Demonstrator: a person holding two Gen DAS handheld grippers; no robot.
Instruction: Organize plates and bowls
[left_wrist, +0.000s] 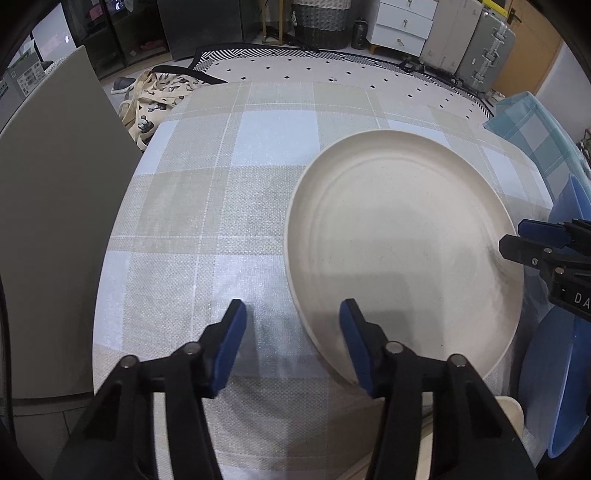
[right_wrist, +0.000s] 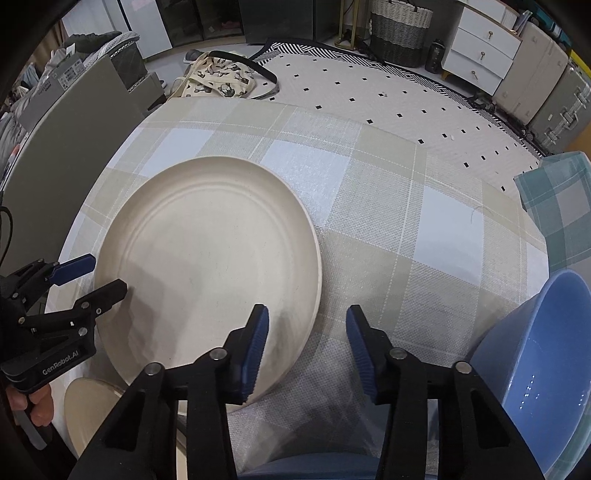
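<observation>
Cream plate (left_wrist: 402, 251) on the checked tablecloth (left_wrist: 207, 206), my grippers straddling its rim.

Left gripper (left_wrist: 291, 314) and right gripper (right_wrist: 306, 317) both apart, clamping nothing; blue bowl (right_wrist: 535, 369) empty beside my right; a smaller cream dish (right_wrist: 88, 410) near the edge.

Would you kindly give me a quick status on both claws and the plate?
Left claw and right claw both open, each straddling a rim of the cream plate. Plate flat on checked cloth. Blue bowl beside right claw.
</observation>
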